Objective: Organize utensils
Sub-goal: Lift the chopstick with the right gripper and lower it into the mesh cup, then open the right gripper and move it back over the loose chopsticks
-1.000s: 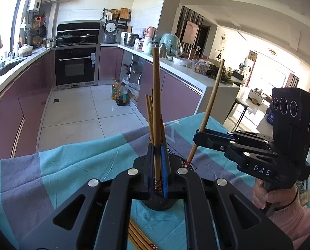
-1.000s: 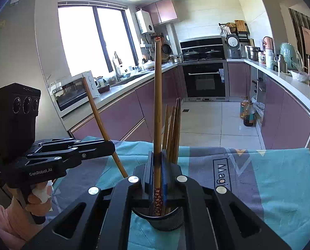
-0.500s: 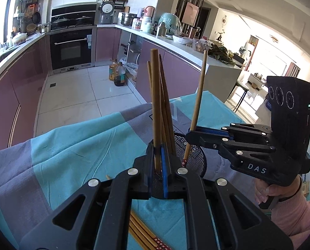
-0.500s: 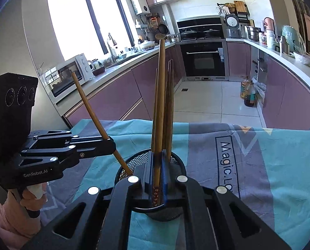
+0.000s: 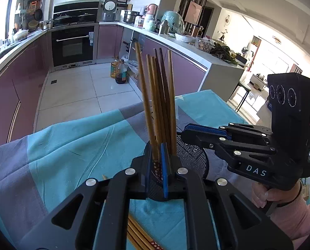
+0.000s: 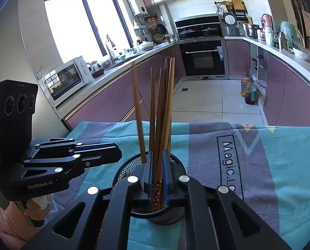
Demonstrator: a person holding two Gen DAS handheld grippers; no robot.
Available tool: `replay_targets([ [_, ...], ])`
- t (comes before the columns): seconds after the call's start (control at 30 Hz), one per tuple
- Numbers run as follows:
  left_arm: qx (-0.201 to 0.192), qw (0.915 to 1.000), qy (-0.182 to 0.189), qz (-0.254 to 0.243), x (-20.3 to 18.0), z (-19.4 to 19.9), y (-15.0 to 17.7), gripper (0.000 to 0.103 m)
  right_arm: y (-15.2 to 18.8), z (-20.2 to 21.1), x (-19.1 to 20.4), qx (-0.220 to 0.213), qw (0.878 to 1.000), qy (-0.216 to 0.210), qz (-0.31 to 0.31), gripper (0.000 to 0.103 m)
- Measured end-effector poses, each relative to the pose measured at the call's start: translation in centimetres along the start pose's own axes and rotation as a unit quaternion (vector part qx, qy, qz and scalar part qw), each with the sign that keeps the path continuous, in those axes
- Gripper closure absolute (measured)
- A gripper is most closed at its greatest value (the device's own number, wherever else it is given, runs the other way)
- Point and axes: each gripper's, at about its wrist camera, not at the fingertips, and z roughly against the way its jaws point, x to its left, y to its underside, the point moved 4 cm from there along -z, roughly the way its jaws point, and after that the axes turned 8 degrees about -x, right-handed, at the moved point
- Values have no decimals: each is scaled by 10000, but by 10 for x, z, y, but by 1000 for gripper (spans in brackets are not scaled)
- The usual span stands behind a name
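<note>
A black mesh holder (image 5: 193, 156) (image 6: 124, 167) stands on the teal and grey cloth with several wooden chopsticks (image 5: 161, 95) (image 6: 162, 108) upright in it. My left gripper (image 5: 156, 163) (image 6: 119, 153) sits at the holder's left rim, its jaws opening. The chopstick (image 6: 138, 112) it carried stands blurred in the holder, clear of its tips. My right gripper (image 6: 157, 167) (image 5: 185, 129) hovers at the holder's near rim, open a crack. A chopstick with a flowered end (image 6: 156, 187) stands loose between its pads, leaning among the others.
More loose chopsticks (image 5: 138, 236) lie on the cloth (image 5: 76, 145) under my left gripper. A person's hands in pink sleeves (image 5: 294, 214) hold both grippers. Beyond the table edge are kitchen cabinets, an oven and oil bottles (image 5: 120, 73) on the floor.
Both grippers came down to the holder's rim. Each chopstick slipped from its pads and dropped lower into the holder, now leaning with the rest.
</note>
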Motion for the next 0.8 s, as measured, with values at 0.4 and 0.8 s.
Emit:
replay_targets([
  [0.4, -415, 9986, -297, 165, 23, 41, 23, 75, 9, 22, 12, -161, 9996, -240, 56, 78],
  [0.8, -120, 9961, -739, 471, 64, 68, 91, 66, 54, 27, 55, 193, 9961, -792, 333, 64],
])
